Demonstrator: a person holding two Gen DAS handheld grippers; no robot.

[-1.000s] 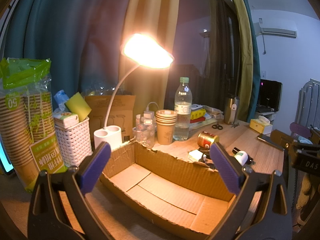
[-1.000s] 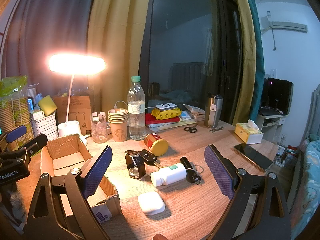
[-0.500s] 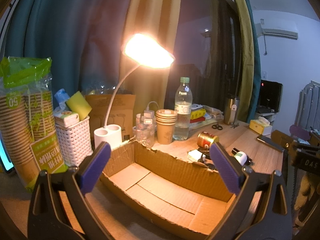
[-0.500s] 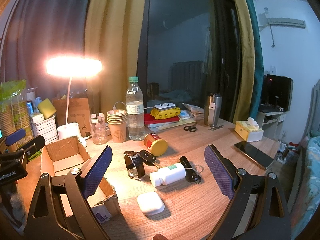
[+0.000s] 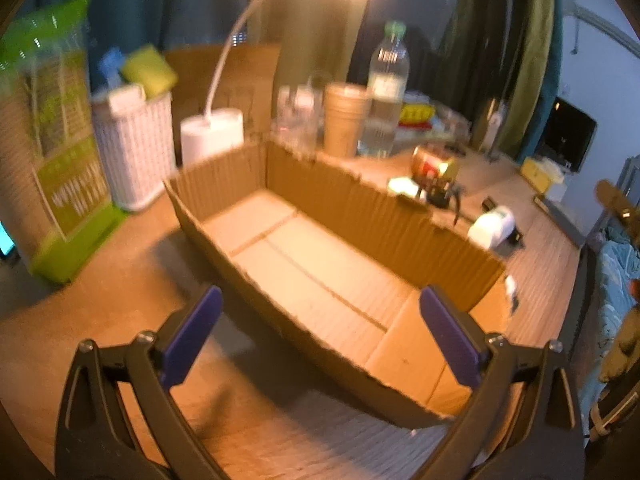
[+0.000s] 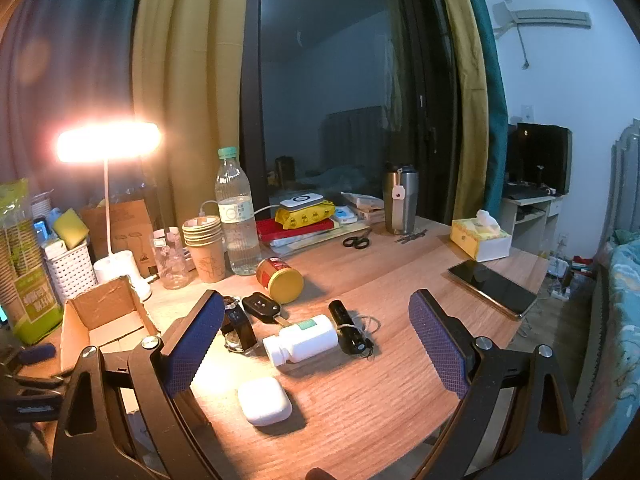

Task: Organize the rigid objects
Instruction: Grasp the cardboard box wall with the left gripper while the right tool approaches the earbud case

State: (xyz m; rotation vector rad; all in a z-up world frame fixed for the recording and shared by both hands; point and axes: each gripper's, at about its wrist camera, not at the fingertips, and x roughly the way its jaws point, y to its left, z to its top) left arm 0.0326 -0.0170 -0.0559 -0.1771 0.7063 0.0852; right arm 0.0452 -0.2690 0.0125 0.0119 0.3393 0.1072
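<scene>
An empty cardboard box [image 5: 304,264] lies on the wooden desk. My left gripper [image 5: 318,312] hangs open above its near wall, and this view is blurred. Past the box's far wall lie a white pill bottle [image 5: 492,226] and a red can [image 5: 434,164]. My right gripper [image 6: 316,306] is open and holds nothing. Before it lie a white earbud case [image 6: 264,400], the pill bottle [image 6: 304,338], a black flashlight [image 6: 348,330], a car key [image 6: 262,307], a watch [image 6: 238,330] and the tipped can [image 6: 280,278]. The box [image 6: 104,312] sits to their left.
A lit desk lamp [image 6: 108,146], a water bottle [image 6: 236,220], stacked paper cups [image 6: 204,248] and a white basket [image 6: 70,266] line the back. A phone [image 6: 492,288], a tissue box [image 6: 480,238] and a steel tumbler [image 6: 400,200] stand to the right.
My left gripper has tipped downward and now looks into the box from above, with motion blur. The right gripper has barely shifted. Both stay open.
</scene>
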